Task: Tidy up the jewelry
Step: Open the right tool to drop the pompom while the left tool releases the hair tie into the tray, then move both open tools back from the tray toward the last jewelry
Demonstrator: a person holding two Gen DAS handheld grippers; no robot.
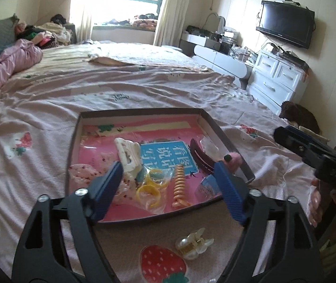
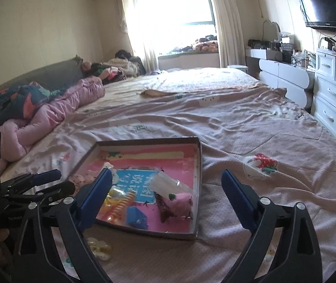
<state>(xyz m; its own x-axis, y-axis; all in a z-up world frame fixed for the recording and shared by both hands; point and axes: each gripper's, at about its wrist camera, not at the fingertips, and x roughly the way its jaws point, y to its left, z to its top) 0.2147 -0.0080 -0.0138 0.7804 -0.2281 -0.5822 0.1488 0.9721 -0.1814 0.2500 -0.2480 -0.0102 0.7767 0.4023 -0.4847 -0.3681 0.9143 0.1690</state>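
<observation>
A shallow box [image 1: 144, 112] with a pink lining lies on the bed. In it are a white claw clip [image 1: 128, 155], yellow rings in a clear bag [image 1: 151, 186], an orange spiral hair tie [image 1: 179, 186], a dark brown hair clip [image 1: 199, 158], a pink fluffy piece [image 1: 234, 159] and a small blue piece [image 2: 136, 215]. A pearl claw clip [image 1: 194, 245] lies on the sheet in front of the box. My left gripper [image 1: 168, 172] hangs open above the box's near half, holding nothing. My right gripper [image 2: 166, 176] is open and empty over the box's near right corner.
A rolled pink quilt [image 2: 73, 103] and clothes lie along the bed's left side. White drawers [image 2: 333, 94], a low white desk [image 2: 286, 77] and a wall television [image 2: 323, 4] line the right wall past the bed's edge. A person's hand [image 1: 316, 202] grips the right gripper's handle.
</observation>
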